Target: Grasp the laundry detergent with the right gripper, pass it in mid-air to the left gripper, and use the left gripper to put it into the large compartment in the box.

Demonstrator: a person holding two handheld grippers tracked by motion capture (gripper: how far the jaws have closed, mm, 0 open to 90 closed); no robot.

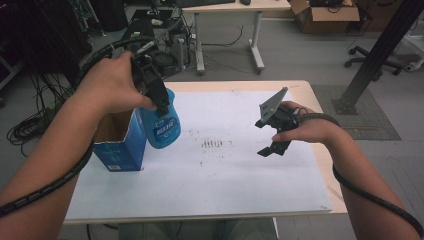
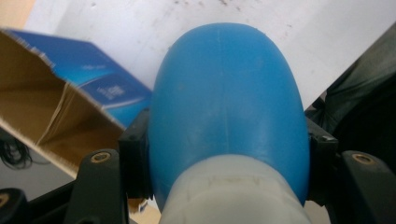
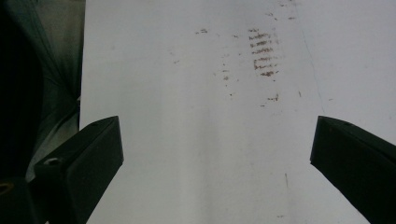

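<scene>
1. Left gripper (image 1: 156,95): held over the tabletop's left part, its jaws pinching the blue bottle (image 1: 162,122) near the top. In the left gripper view the jaws press on either flank of the bottle's (image 2: 224,107) rounded shoulder, with the pale collar nearest the camera.
2. Blue bottle: hangs from the jaws, long axis close to upright with a slight tilt, base toward the tabletop. Whether the base touches the white sheet (image 1: 215,170) or is just clear of it cannot be told.
3. Blue carton (image 1: 120,142): stands open-topped on the left edge of the sheet, just beside the bottle on its left; the brown interior shows in the left gripper view (image 2: 51,116).
4. Governing relation: the carton's open mouth lies immediately left of the bottle and somewhat below its shoulder. A likely next move is either lowering the bottle into the carton or setting it on the sheet; which cannot be told.
5. Right gripper (image 1: 272,135): held well apart, above the right half of the sheet, jaws spread wide and holding nothing; the right gripper view shows the marked sheet (image 3: 205,121) between them.
6. Nearer hand: the left one, already carrying the bottle.
</scene>
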